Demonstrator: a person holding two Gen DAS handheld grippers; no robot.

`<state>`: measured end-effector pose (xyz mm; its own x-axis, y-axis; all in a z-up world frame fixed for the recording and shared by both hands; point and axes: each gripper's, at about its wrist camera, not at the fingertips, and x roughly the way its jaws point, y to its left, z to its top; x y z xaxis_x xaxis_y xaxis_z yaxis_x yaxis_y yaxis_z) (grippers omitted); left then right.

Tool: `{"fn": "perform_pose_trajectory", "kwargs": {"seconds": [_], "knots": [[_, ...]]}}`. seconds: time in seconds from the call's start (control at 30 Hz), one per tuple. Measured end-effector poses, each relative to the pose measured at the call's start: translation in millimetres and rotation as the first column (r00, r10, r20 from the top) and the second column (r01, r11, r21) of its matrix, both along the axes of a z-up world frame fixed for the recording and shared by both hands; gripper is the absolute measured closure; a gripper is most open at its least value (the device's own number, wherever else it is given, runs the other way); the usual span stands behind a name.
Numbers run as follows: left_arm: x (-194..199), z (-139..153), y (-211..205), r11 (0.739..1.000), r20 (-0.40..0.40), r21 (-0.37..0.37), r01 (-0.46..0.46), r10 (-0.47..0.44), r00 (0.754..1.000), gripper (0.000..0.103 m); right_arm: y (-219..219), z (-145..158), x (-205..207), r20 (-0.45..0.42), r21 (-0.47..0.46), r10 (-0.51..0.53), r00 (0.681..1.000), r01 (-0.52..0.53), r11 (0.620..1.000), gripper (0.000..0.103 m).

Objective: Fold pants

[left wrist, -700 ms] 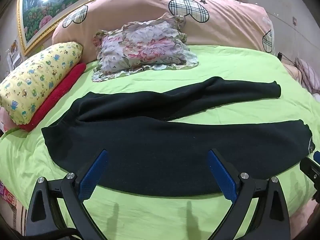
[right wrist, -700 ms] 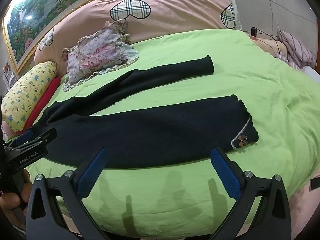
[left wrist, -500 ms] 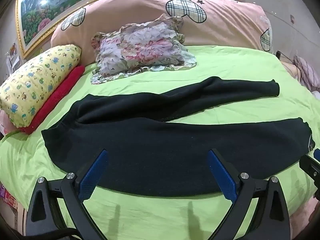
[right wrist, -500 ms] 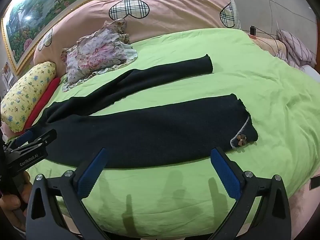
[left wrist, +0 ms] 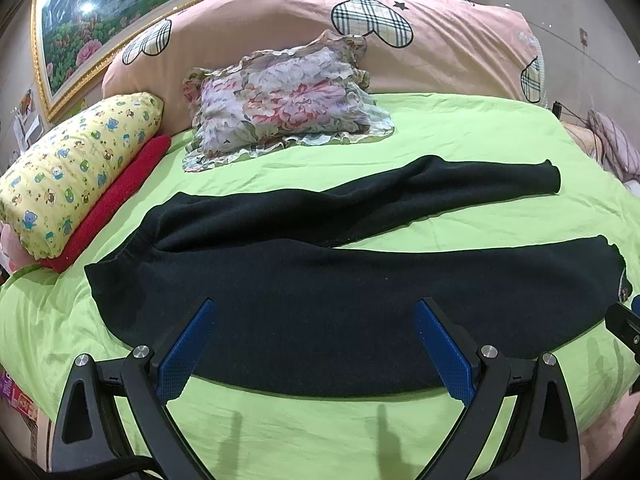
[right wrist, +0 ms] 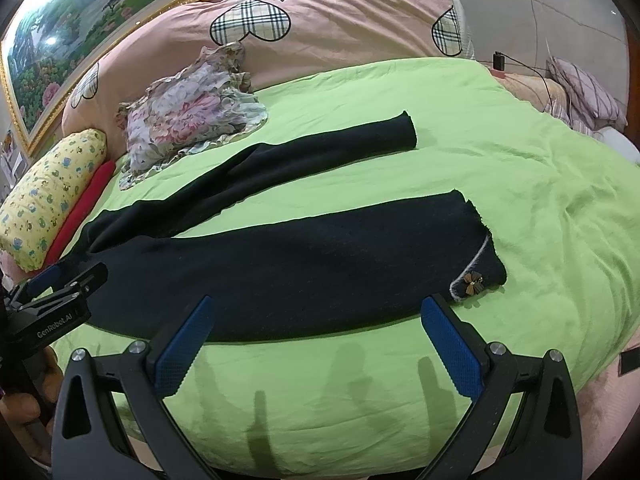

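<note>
Black pants [left wrist: 320, 300] lie spread flat on a lime-green bed sheet [left wrist: 460, 136], waist to the left, both legs running right. The near leg ends in a cuff with a small bow [right wrist: 472, 283]; the far leg [right wrist: 320, 148] angles away behind it. My left gripper [left wrist: 314, 344] hovers open over the near edge of the pants' seat, nothing between its blue pads. My right gripper [right wrist: 316, 340] hangs open above the near leg close to its cuff, also holding nothing. In the right wrist view the left gripper [right wrist: 60, 284] shows at the left edge, held by a hand.
A floral cushion [left wrist: 280, 96], a yellow printed pillow [left wrist: 72, 176] and a red roll [left wrist: 120, 196] lie at the head of the bed before a long pink pillow [left wrist: 320, 28]. A checked pillow [right wrist: 584, 92] and a charger cable [right wrist: 520, 64] sit at the far right.
Both views shift only slightly; the grippers have barely drifted and stay open. The pants lie as before.
</note>
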<state>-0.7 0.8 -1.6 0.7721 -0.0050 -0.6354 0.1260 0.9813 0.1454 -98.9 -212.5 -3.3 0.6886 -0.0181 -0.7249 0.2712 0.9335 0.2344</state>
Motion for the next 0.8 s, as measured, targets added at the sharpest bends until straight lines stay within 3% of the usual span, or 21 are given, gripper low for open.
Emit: {"fn": "perform_pose_trajectory", "kwargs": {"seconds": [0.6,0.8], "knots": [[8.7,-3.4,-4.4,1.000,-0.036,-0.014,0.011,-0.011,0.999,0.004,-4.1,-3.9,4.4,-0.023,0.015,-0.005,1.000,0.006,1.000,0.000],[13.6,-5.6,-8.1,0.998,-0.040,-0.022,0.053,-0.054,0.998,0.004,-3.5,-4.8,9.0,-0.033,0.016,0.017,0.999,-0.017,1.000,0.000]]}}
